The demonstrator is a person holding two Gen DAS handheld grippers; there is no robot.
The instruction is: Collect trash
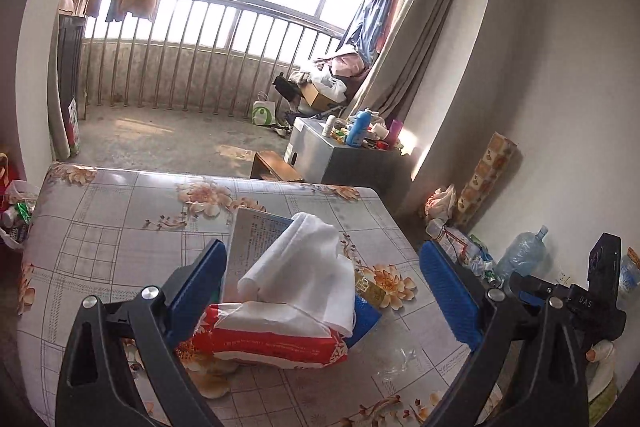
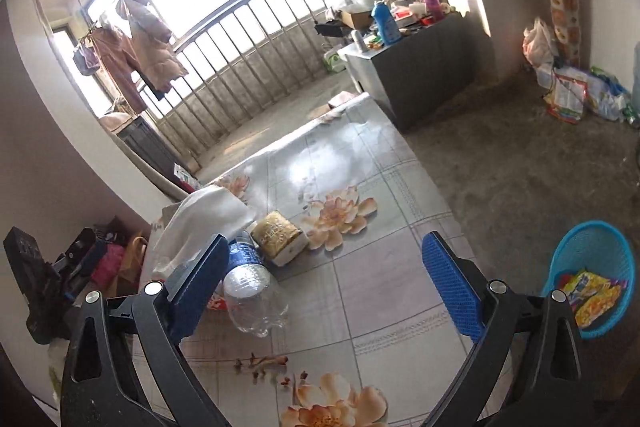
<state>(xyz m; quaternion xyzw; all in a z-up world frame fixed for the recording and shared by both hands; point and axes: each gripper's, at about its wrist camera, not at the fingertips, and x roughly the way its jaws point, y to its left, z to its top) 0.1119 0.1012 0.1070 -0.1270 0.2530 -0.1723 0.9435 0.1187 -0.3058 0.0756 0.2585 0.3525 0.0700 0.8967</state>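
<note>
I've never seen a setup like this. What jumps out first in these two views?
Probably the red tissue pack with white tissue billowing out, on the flower-patterned tablecloth between the open left tool. In the right view, a clear crushed plastic bottle lies by the open right tool, and a blue mesh basket holding wrappers stands on the floor.

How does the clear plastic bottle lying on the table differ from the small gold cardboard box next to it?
The clear plastic bottle with the blue label is see-through, rounded and looks empty; the small gold cardboard box is opaque, flat-sided and printed. The bottle is the longer of the two and reaches nearer the right gripper. Both lie on their sides on the floral tablecloth, close together.
</note>
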